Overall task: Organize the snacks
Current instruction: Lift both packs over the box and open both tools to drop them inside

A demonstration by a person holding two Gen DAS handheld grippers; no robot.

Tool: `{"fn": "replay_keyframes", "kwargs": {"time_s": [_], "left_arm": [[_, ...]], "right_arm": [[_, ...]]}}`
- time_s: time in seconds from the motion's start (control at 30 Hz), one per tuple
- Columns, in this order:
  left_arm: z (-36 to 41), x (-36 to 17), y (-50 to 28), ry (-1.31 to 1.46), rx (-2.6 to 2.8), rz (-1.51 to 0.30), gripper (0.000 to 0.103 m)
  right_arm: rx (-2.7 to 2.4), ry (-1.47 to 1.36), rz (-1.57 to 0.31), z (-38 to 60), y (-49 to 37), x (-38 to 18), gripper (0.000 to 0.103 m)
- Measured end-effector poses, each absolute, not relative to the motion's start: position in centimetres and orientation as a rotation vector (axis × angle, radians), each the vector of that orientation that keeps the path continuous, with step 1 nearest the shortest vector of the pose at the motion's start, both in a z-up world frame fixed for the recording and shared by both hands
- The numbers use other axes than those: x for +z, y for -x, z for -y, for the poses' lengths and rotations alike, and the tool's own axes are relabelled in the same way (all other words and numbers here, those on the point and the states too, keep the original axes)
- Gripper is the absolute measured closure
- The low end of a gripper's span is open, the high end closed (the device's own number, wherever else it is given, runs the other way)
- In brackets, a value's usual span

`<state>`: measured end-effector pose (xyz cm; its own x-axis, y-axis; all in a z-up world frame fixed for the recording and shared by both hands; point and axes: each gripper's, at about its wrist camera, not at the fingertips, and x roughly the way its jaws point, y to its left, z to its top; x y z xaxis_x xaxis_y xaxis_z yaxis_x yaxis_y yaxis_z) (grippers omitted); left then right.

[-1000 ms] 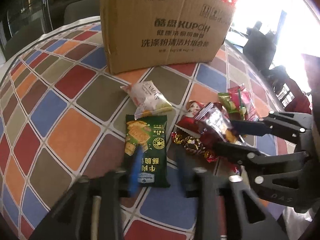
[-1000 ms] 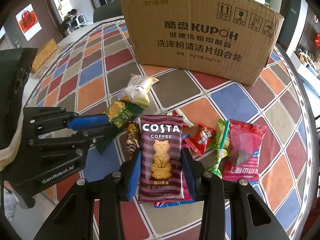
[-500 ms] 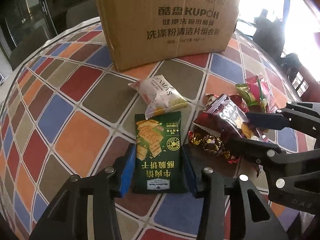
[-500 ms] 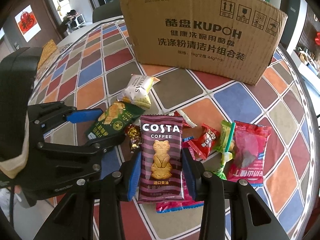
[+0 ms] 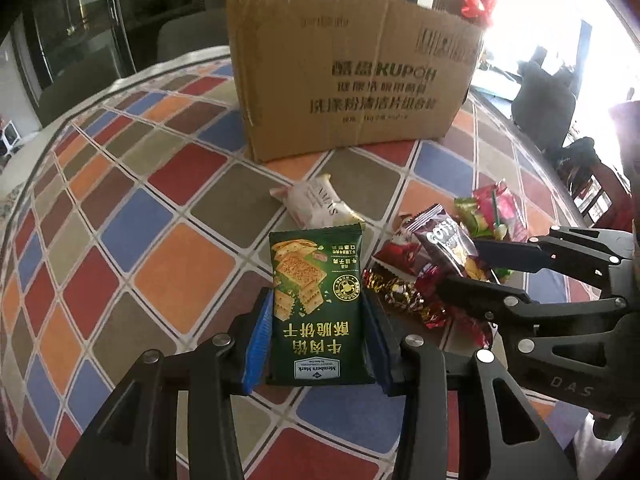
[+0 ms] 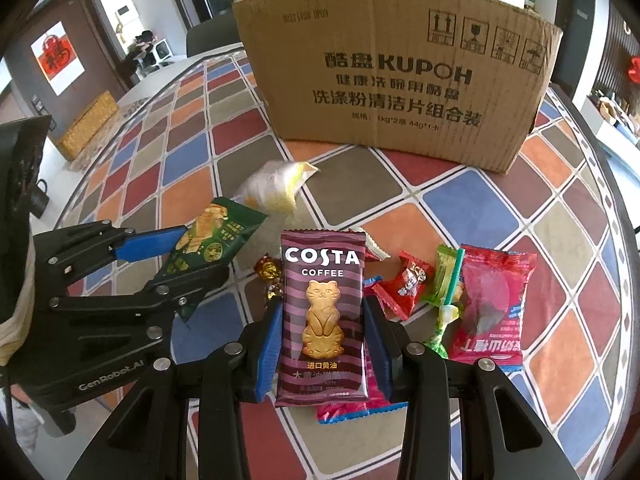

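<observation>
My left gripper (image 5: 318,332) is shut on a green cracker packet (image 5: 318,304) and holds it above the table; the packet also shows in the right wrist view (image 6: 208,240). My right gripper (image 6: 322,344) is shut on a maroon Costa Coffee biscuit packet (image 6: 323,312), also lifted; it shows in the left wrist view (image 5: 450,246). A brown cardboard box (image 6: 396,88) stands at the back of the table, its inside hidden. A white and yellow snack bag (image 6: 276,188) lies in front of it.
Loose snacks lie on the checkered tablecloth (image 6: 472,208): a red candy (image 6: 404,284), a green lollipop (image 6: 448,284), a large red packet (image 6: 492,304), gold-wrapped sweets (image 5: 400,296). The table edge curves at the right. Chairs stand behind the box.
My left gripper has closed on the green cracker packet and lifted it off the table. My right gripper keeps holding the Costa packet and has risen slightly.
</observation>
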<state>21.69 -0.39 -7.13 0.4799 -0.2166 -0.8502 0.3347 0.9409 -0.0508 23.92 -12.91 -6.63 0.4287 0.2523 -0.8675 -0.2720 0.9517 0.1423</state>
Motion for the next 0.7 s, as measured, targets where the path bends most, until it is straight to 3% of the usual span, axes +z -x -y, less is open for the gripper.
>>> {"fn": "replay_keyframes", "kwargs": {"time_s": [0.7], "left_arm": [[0.7, 0.7, -22.2, -0.071, -0.310, -0.841, 0.060]], "right_arm": [[0.315, -0.026, -0.895, 15.1, -23.8, 0.6, 0.063]]}}
